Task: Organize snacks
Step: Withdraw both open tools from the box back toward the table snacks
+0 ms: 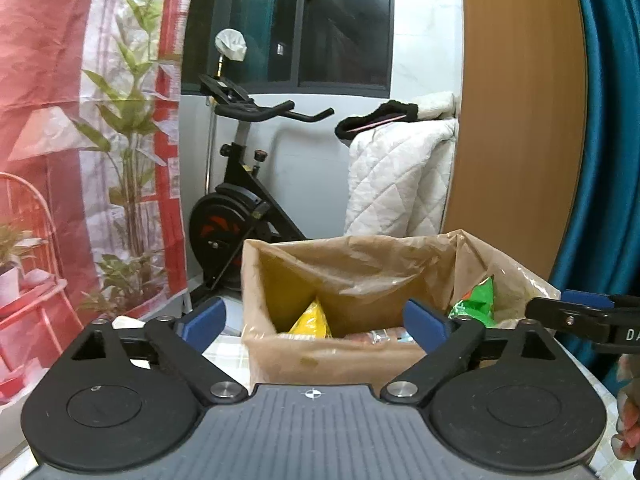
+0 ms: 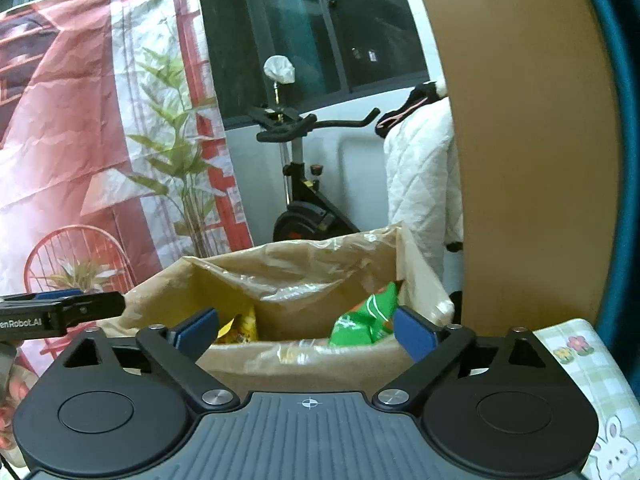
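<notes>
Both spread wide, nothing between pads — left gripper, right gripper. Snack box dead ahead on table; yellow packet toward left, green packet toward right — nearer right gripper.

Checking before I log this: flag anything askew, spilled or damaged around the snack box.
Nothing spilled or damaged. The plastic liner sags crumpled into the cardboard box; the green packet and yellow packet stand tilted inside.

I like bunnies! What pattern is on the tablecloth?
Pale green checks with flowers and a bunny on the tablecloth, clearest in the right wrist view.
</notes>
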A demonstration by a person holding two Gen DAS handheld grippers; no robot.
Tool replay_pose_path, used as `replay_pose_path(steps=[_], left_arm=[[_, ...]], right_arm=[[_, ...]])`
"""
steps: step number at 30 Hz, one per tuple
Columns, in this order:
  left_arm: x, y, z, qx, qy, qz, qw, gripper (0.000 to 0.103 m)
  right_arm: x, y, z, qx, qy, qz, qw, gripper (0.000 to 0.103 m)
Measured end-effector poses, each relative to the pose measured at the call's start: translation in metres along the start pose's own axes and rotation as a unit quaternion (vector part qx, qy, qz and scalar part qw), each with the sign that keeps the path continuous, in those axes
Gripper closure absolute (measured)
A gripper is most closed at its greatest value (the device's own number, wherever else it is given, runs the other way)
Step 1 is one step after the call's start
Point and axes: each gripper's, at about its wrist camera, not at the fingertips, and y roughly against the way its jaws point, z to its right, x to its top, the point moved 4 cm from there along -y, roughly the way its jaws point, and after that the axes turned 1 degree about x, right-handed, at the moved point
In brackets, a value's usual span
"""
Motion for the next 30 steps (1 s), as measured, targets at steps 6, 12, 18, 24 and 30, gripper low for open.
replay_pose_path(steps=[6, 12, 18, 24, 30], left_arm=[[-0.017, 0.020, -0.002, -0.009, 0.013, 0.000, 0.9999, 0.000], [-0.040, 0.037, 0.003, -0.009, -0.005, -0.002, 0.9999, 0.000], [-0.067, 0.047, 0.005, -0.006, 0.015, -0.012, 0.9998, 0.000], [-0.094, 0.045, -0.003, 0.031, 0.006, -0.037, 0.9988, 0.000], [-0.102, 0.039, -0.021, 0.044, 0.018, -0.049, 0.9977, 0.000]], right_arm=[[-0.024, 0.024, -0.001, -0.024, 0.008, -0.004, 1.000, 0.001], [-0.057, 0.037, 0.007, -0.035, -0.009, -0.010, 0.999, 0.001], [-0.096, 0.042, 0.008, -0.022, -0.011, -0.021, 0.999, 0.001], [-0.129, 0.040, 0.023, -0.046, -0.035, -0.044, 0.997, 0.001], [-0.147, 0.034, 0.052, -0.068, -0.064, -0.054, 0.994, 0.000]])
